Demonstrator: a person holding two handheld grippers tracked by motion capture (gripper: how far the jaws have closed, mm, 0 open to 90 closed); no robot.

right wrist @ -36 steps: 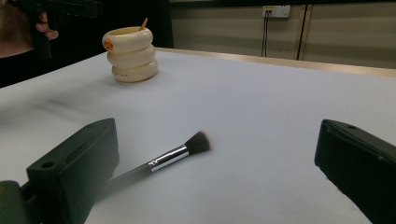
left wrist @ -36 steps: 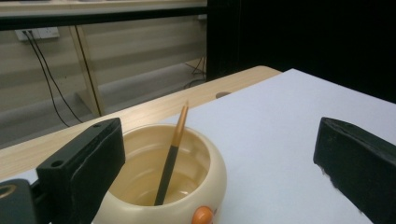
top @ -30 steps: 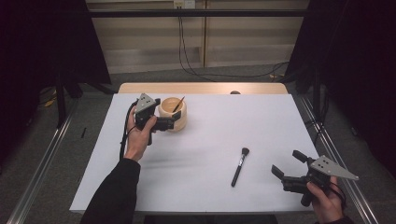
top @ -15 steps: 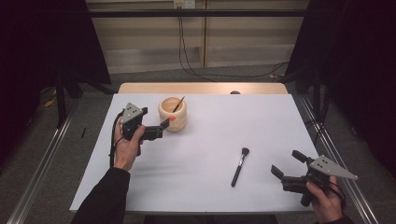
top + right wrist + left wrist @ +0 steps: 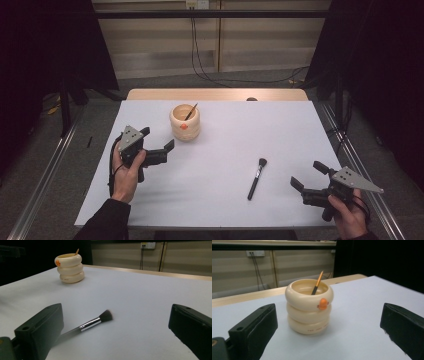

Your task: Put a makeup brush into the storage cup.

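Observation:
A cream ringed pot (image 5: 185, 125) with an orange knob stands at the back left of the white table (image 5: 280, 130). A thin orange-handled stick (image 5: 191, 111) leans inside it. A black makeup brush (image 5: 256, 179) lies flat at the front right, bristles away from me. My left gripper (image 5: 158, 138) is held open a short way left of the pot, pointing at it with nothing between its jaws. In the left gripper view the pot (image 5: 309, 306) sits apart from both jaws. My right gripper (image 5: 306, 174) is open at the front right, the brush (image 5: 92, 323) lying just ahead of it.
A strip of bare wood (image 5: 215, 94) runs along the table's far edge. Metal rails (image 5: 360, 170) flank both sides on the floor, and cables (image 5: 200, 55) trail behind the table. The table's middle is bare white surface.
My left gripper has drawn back from the pot, moving left and toward me, jaws open. The stick stays in the pot. The right gripper and the brush have not moved.

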